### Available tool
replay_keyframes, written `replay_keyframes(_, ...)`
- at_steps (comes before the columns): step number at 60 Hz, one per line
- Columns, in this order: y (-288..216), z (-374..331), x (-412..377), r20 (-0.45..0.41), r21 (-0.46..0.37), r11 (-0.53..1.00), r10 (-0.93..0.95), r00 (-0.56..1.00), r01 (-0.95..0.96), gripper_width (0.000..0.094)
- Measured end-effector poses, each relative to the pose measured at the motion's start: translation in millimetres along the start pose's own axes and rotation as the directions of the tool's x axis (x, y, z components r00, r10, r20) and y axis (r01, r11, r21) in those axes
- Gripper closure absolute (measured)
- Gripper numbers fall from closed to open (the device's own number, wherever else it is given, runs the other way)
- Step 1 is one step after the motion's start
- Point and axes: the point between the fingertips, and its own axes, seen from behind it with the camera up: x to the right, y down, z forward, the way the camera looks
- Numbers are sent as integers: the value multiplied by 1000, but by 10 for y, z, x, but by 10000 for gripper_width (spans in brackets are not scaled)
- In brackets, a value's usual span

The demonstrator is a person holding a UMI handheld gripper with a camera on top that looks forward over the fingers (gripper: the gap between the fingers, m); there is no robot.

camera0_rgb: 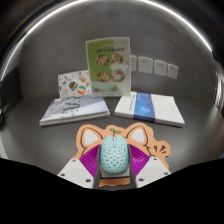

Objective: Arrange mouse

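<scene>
A mint-green mouse (113,153) with small dots sits between my gripper's (113,162) two fingers. Both magenta pads (89,157) press against its sides, so the gripper is shut on it. The mouse is over an orange and white mouse mat (91,134) shaped like an animal's head with ears, which lies on the grey table just ahead of the fingers. I cannot tell whether the mouse rests on the mat or hangs just above it.
Beyond the mat lie two closed books, one on the left (73,111) and one with a blue band on the right (150,108). An upright illustrated booklet (108,64) and a small card (74,85) stand against the wall. Wall sockets (155,66) are behind.
</scene>
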Motion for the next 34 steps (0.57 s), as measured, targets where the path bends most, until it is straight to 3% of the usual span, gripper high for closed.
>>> replay_keyframes(3,139,60,1,4,-41,999,-17,1000,17,511)
replay_keyframes(13,162,86,-11,32,-53,999,0,999,1,396)
replay_keyframes(20,155,-103,-46,70,-51,997,59,996,-55,42)
replay_keyframes(23,130,-274,-59,91,-36,995,92,992,-89,96)
replay_keyframes(28,217,-617,0,93,-36,991,132,987,-129,94)
replay_keyframes(34,382,-1027,259,27,-20,987,163,986,-162,95)
